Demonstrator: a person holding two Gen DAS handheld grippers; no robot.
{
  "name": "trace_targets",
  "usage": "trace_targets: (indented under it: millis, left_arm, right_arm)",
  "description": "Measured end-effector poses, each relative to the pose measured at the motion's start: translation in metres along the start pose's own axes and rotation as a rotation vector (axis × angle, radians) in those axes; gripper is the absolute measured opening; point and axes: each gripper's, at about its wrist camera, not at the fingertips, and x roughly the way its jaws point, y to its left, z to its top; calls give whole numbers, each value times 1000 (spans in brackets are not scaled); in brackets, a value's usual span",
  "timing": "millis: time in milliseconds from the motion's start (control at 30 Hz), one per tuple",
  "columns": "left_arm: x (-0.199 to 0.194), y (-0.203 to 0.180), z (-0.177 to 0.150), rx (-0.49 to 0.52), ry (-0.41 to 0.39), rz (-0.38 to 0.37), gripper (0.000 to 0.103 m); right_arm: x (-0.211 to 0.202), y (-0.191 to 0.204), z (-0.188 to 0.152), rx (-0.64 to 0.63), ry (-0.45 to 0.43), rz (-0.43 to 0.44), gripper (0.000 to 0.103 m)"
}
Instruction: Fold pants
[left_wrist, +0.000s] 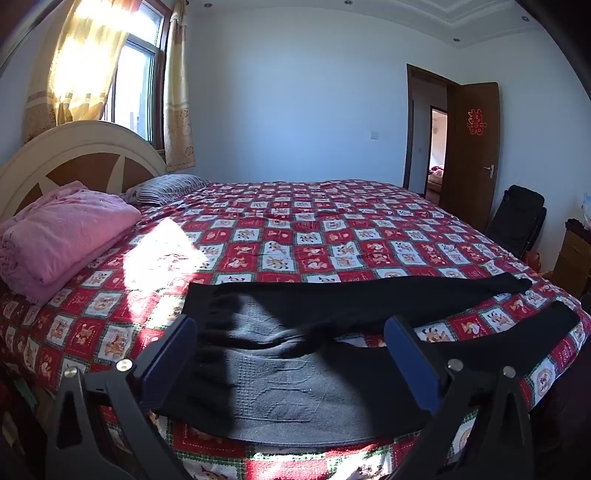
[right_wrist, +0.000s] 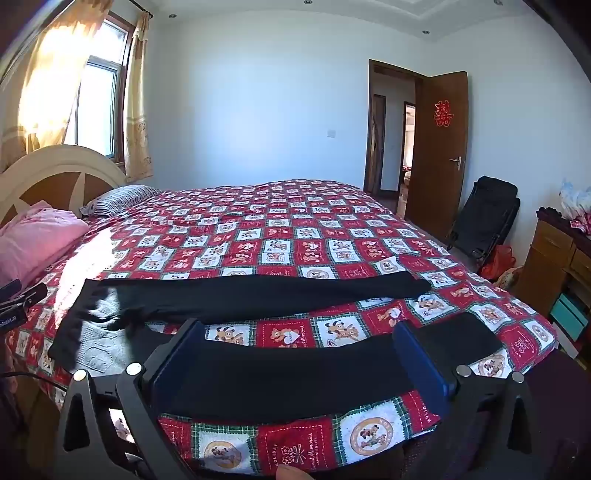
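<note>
Black pants (left_wrist: 295, 369) lie spread flat on the bed near its front edge, waist to the left, the two legs running right and splayed apart. My left gripper (left_wrist: 291, 354) is open, its blue fingers wide apart over the waist and seat. My right gripper (right_wrist: 299, 354) is open over the near leg (right_wrist: 280, 376), with the far leg (right_wrist: 258, 295) lying beyond it. Neither gripper holds cloth. The left gripper also shows at the left edge of the right wrist view (right_wrist: 14, 299).
The bed has a red cartoon-patterned quilt (left_wrist: 314, 236). A folded pink blanket (left_wrist: 62, 236) and a striped pillow (left_wrist: 166, 188) lie by the headboard. A black folding chair (right_wrist: 484, 218), a wooden cabinet (right_wrist: 554, 254) and an open door (right_wrist: 439, 147) stand to the right.
</note>
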Motion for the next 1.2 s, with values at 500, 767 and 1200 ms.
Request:
trace_targets:
  millis: [500, 767, 1200]
  left_arm:
    - [8, 9, -1, -56, 12, -23, 103]
    - [9, 12, -2, -61, 12, -19, 103]
    - [10, 15, -5, -75, 9, -20, 103]
  right_arm:
    - [4, -1, -3, 11, 0, 11, 102]
    - [6, 0, -4, 8, 11, 13, 102]
    - [12, -1, -7, 17, 21, 14, 102]
